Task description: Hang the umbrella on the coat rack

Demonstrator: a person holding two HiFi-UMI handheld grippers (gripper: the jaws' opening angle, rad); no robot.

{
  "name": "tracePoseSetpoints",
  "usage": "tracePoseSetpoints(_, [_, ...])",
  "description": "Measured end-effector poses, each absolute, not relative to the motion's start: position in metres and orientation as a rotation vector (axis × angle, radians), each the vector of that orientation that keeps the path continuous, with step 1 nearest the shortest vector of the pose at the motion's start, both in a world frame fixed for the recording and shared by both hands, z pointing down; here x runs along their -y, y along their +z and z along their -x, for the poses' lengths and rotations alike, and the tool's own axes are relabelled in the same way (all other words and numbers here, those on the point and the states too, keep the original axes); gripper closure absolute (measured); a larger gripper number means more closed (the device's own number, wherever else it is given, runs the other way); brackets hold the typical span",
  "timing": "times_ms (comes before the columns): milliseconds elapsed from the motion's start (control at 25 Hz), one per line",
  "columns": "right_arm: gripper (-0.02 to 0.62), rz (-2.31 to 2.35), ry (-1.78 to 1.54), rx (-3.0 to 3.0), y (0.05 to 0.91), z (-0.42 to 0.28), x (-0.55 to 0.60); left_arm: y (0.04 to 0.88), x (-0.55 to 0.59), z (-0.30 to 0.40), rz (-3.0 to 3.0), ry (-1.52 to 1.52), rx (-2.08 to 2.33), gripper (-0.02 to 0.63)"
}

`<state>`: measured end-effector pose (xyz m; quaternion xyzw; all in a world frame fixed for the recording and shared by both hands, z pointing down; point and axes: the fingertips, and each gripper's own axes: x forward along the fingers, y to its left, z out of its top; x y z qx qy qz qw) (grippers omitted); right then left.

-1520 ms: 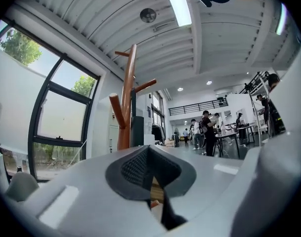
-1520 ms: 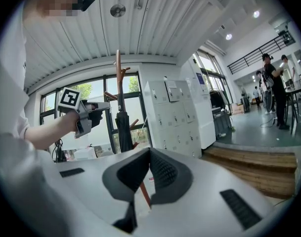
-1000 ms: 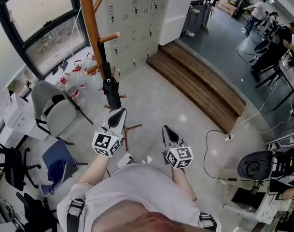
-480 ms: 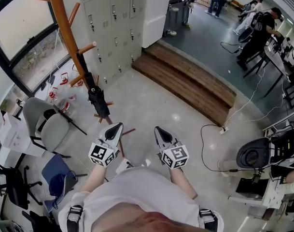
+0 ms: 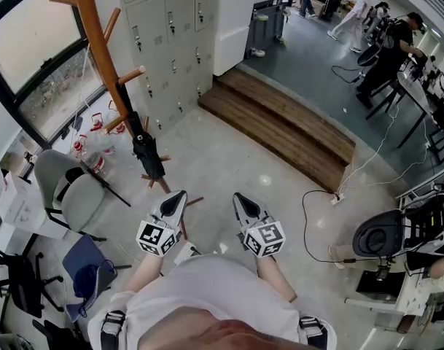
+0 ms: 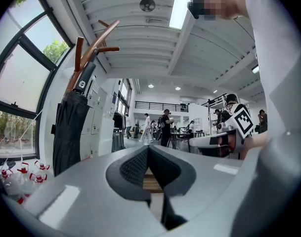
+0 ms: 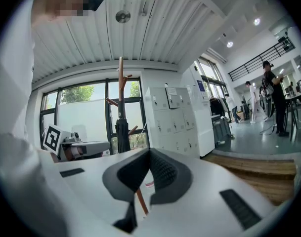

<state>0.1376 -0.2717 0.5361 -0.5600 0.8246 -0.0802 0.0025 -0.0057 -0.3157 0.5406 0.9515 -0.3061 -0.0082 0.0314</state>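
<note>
Already found hanging on the coat rack (image 5: 98, 42): the furled black umbrella (image 5: 147, 150), caught near its handle on one of the lower pegs, close along the rack's pole, lower end near the rack's feet. Held the left gripper (image 5: 179, 195) and the right gripper (image 5: 238, 197) level and side by side, well apart from the rack, with the fingers of each pressed together on nothing. Judged the umbrella light for its length: stiff along the shaft, soft and slippery over the folded cloth, and apt to swing about the peg if nudged. Judged the hard handle at the top, just beside the peg, the soundest place to take hold, and the loose cloth lower down the rack a poor one. Judged the hanging itself done.
</note>
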Motion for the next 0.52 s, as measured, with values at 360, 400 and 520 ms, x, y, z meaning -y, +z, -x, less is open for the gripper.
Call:
tracePoseSetpoints(360, [0.588,1.755,-0.225,-2.569,0.526,-0.139,0.271,0.545,0.314,0.005,-2.923,-0.008,0.947,0.596])
tracePoseSetpoints(400, [0.588,1.753,-0.223,-2.568,0.525,-0.14,0.271,0.545,0.315,0.005,-2.92,-0.009,0.95,0.596])
tracePoseSetpoints(520, [0.588,1.755,-0.219,-2.563,0.522,-0.143,0.27,0.544,0.317,0.004,-2.909,-0.01,0.958,0.596])
